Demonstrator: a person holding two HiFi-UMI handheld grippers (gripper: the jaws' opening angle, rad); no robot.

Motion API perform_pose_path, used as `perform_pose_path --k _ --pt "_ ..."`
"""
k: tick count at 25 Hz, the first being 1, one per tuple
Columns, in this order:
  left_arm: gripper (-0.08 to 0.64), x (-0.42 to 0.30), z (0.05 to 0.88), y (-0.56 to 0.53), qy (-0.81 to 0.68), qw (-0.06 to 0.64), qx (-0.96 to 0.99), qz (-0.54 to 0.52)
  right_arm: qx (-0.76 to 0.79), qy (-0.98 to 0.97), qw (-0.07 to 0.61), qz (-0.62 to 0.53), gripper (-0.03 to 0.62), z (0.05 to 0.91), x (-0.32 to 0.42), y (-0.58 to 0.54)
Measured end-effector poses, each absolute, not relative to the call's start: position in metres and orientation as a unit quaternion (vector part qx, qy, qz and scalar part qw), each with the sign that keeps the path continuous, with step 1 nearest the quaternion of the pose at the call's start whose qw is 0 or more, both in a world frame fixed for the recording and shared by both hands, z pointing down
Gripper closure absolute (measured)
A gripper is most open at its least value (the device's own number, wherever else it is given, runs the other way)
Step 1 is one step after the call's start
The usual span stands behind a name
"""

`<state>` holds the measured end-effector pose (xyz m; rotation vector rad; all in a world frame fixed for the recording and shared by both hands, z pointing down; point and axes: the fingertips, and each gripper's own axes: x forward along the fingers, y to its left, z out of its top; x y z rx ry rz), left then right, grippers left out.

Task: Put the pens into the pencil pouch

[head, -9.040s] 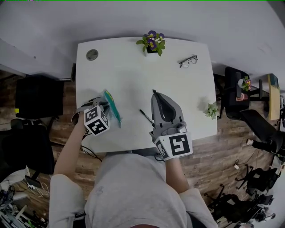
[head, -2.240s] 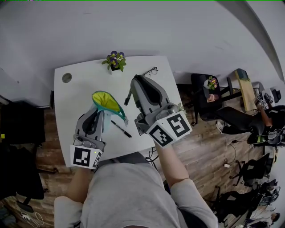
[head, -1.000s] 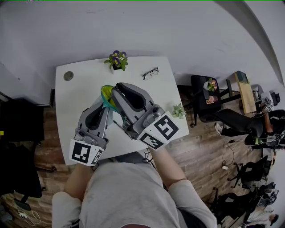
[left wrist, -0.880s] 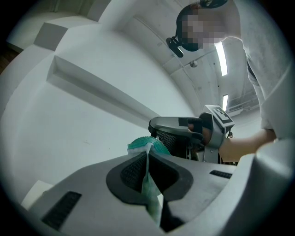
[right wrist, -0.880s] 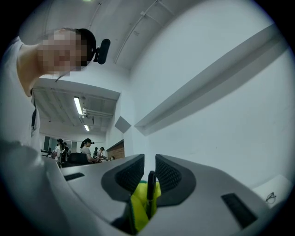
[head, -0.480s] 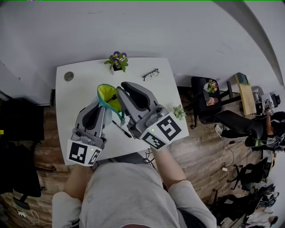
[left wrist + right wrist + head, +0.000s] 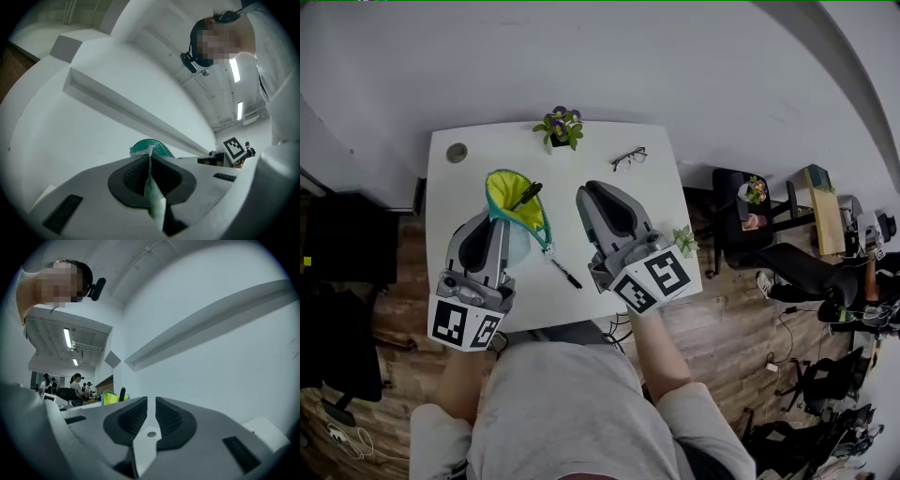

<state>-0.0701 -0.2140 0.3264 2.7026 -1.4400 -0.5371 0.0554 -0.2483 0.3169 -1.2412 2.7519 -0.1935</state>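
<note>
Pen (image 7: pixel 529 194) into pouch (image 7: pixel 500 186), right hand-held gripper (image 7: pixel 592 191) apart

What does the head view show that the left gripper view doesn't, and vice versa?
Head view only: the pouch has an open yellow mouth with one pen poking out. A second pen lies on the table, with glasses and a flower pot at the far edge.
Left gripper view only: a close look at the left claw shut on the pouch's teal edge, plus ceiling lights.
Both: the pouch held in the left claw.
</note>
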Motion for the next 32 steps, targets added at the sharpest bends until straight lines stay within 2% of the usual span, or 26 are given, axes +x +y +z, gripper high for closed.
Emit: perform_pose_path --k 10,16,23,32 --pt "0.526 -0.081 0.332 -0.208 -0.492 0.022 0.853 -0.175 -0.406 0.902 -0.081 -0.125 0.525 0.437 0.068 -0.247" --pt "0.526 -0.118 0.342 -0.185 -0.51 0.033 0.841 -0.176 -0.379 0.893 -0.169 -0.173 0.525 0.511 0.039 -0.223" --pt "0.526 -0.131 0.355 -0.171 -0.53 0.044 0.829 -0.171 -0.301 0.853 -0.339 -0.259 0.523 0.601 0.031 -0.197" --pt "0.526 -0.143 0.369 -0.149 -0.555 0.053 0.813 -0.169 -0.259 0.818 -0.455 -0.238 0.497 0.645 0.02 -0.202"
